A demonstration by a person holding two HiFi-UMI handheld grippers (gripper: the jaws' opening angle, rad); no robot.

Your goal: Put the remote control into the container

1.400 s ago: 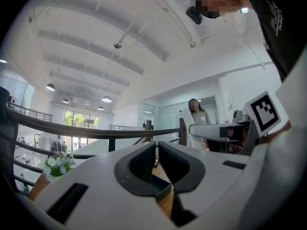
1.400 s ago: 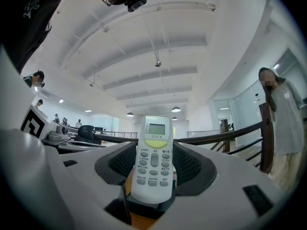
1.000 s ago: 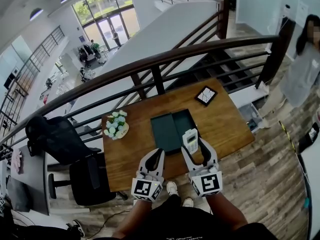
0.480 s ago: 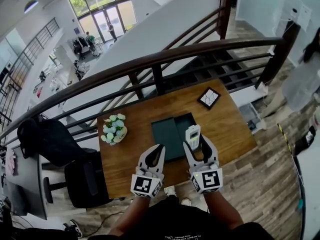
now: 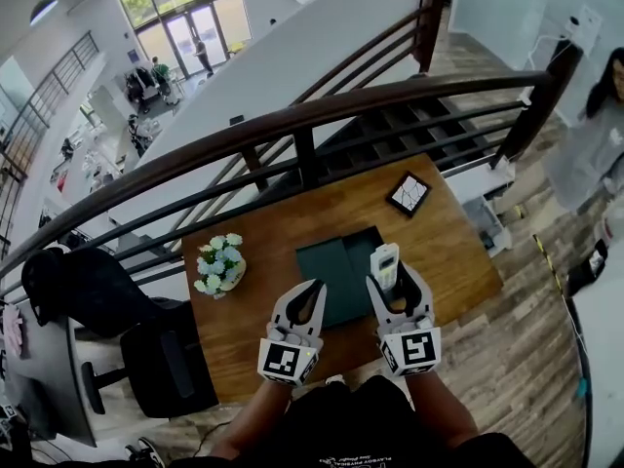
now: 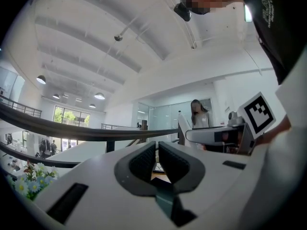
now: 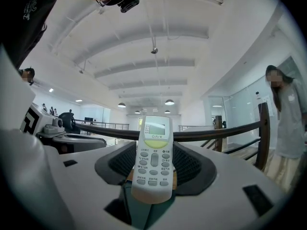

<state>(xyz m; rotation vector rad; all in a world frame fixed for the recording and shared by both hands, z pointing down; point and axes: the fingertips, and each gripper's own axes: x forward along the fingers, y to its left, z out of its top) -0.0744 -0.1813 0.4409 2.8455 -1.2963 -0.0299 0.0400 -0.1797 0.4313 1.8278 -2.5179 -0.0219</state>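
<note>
Over the near half of the wooden worktop, the right tongs are clenched on the lower part of a white remote control. Its screen end stands up past the jaw tips, buttons facing the person. The remote hangs above the right part of the dark green container, which lies open near the middle of the worktop, closer to the near edge than the far one.

The left tongs are held just left of the right ones, over the container's near left corner. Their 2 jaws are drawn together to a thin slit with nothing between them.

Bare wood runs from the container's right side out to the right edge. A pot of white flowers stands near the left edge, with a clear strip between it and the container. A small framed tile lies at the far right corner. A dark railing runs along just behind the far edge.
</note>
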